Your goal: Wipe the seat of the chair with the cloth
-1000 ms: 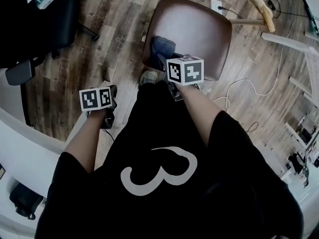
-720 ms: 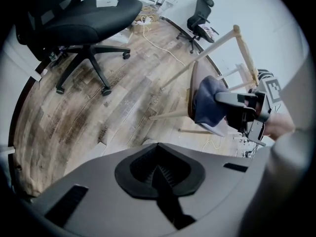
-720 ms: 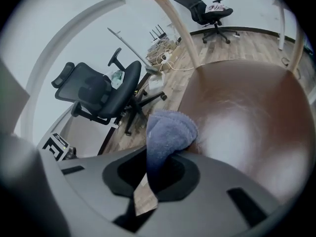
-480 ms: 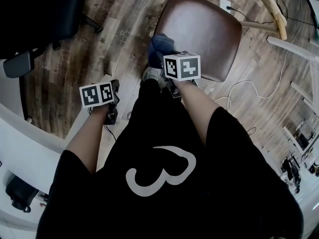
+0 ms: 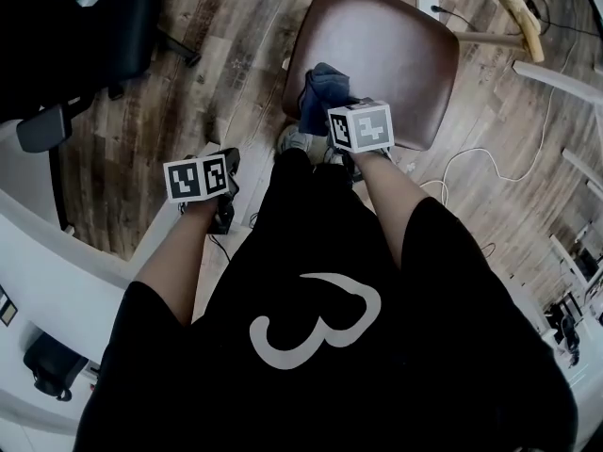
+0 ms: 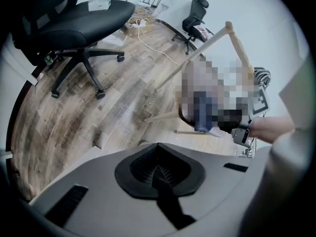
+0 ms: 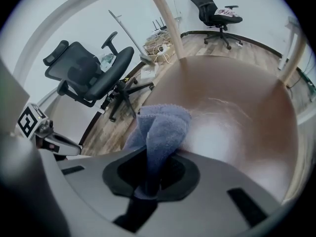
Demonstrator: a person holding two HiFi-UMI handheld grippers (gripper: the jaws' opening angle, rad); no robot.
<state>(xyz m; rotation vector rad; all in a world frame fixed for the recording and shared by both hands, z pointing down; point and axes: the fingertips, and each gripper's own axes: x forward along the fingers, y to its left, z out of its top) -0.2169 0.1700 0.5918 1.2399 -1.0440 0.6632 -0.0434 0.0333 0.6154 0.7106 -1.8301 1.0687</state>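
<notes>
Now the right gripper (image 7: 148, 179), clamped on the cloth (image 7: 163, 127), has crept inward from the seat's (image 5: 400, 50) 8 o'clock edge, so wiping has barely begun; the left gripper (image 6: 158, 174), jaws together, idles empty.

The cloth (image 7: 160, 127) is grey-blue, and the chair seat (image 7: 237, 112) is a shiny dark brown. The floor (image 5: 226, 55) shows wooden planks in mixed brown and grey. The office chair (image 5: 94, 26) is black, and the person's shirt (image 5: 320, 384) is black with a white figure.
</notes>
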